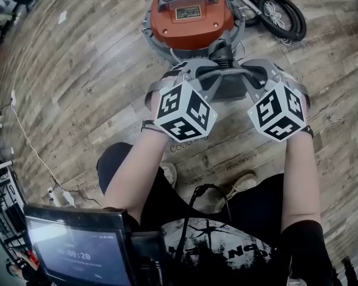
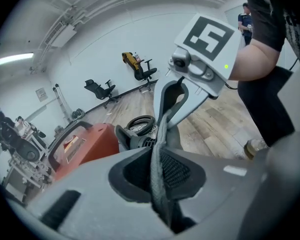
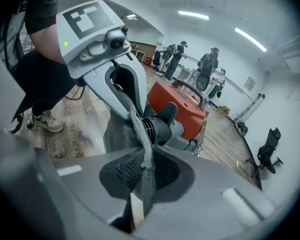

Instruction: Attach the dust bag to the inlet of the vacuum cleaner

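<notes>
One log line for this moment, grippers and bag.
left gripper: shut on dust bag | right gripper: shut on dust bag | position: at vacuum cleaner inlet | attached: cannot tell

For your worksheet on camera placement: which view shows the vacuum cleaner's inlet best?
The right gripper view: the black ribbed inlet shows from the side, next to the grey bag. The left gripper view catches only part of it; the head view shows just its top.

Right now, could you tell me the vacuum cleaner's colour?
The vacuum cleaner is orange-red, clearest in head view.
</notes>
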Tool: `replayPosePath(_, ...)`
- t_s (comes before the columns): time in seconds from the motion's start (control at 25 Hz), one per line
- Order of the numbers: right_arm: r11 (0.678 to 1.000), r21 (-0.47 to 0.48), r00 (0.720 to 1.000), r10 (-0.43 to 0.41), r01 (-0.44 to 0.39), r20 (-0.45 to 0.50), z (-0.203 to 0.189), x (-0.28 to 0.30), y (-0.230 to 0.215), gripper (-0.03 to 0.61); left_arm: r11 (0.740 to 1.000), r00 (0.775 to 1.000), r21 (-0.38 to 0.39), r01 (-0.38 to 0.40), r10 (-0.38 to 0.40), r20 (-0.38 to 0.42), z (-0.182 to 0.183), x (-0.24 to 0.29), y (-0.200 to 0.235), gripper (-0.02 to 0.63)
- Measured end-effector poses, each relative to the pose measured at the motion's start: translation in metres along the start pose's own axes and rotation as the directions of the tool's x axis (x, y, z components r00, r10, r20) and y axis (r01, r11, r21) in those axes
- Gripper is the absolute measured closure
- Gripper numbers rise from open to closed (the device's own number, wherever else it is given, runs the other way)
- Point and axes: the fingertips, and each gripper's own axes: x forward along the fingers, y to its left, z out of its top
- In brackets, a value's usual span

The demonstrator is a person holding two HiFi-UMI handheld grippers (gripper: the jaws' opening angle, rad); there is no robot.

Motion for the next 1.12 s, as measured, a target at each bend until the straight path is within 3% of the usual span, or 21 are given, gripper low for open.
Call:
replayPosePath(0.2,1.000,-0.004,0.999,0.000,0.000,-0.035,-0.007,0.004,-0.003,0.543,1.000,0.999,0.008,-0.009,0.009,0.043,0.009,-0.001,0.000,0.565)
replayPosePath(0.4,0.997,-0.071,1.000,-0.023,0.022,-0.010,0.016,0.003,-0.002,0.540,0.985,0.992,-0.169,0.026,-0.004,0.129,-0.011,-0.004,0.002,0.568)
replayPosePath(0.52,0.995,-0.089,0.999,-0.038,0.038,0.003,0.024,0.002,-0.003,0.539,0.973,0.989,-0.226,0.050,-0.016,0.150,-0.015,-0.004,0.003,0.569)
replayPosePath(0.64,0.998,-0.060,1.000,-0.029,0.029,0.002,0.021,0.001,-0.001,0.540,0.975,0.990,-0.214,0.061,-0.032,0.135,-0.016,-0.003,0.003,0.568)
replayPosePath(0.8,1.000,-0.007,1.000,-0.008,0.008,-0.001,0.011,0.002,-0.003,0.541,0.991,0.996,-0.125,0.050,-0.040,0.082,-0.009,0.001,0.001,0.572)
replayPosePath(1.12,0.999,0.007,0.999,-0.032,0.032,0.007,0.012,0.002,-0.005,0.532,0.984,0.990,-0.174,0.031,-0.007,0.138,-0.008,-0.001,0.002,0.563)
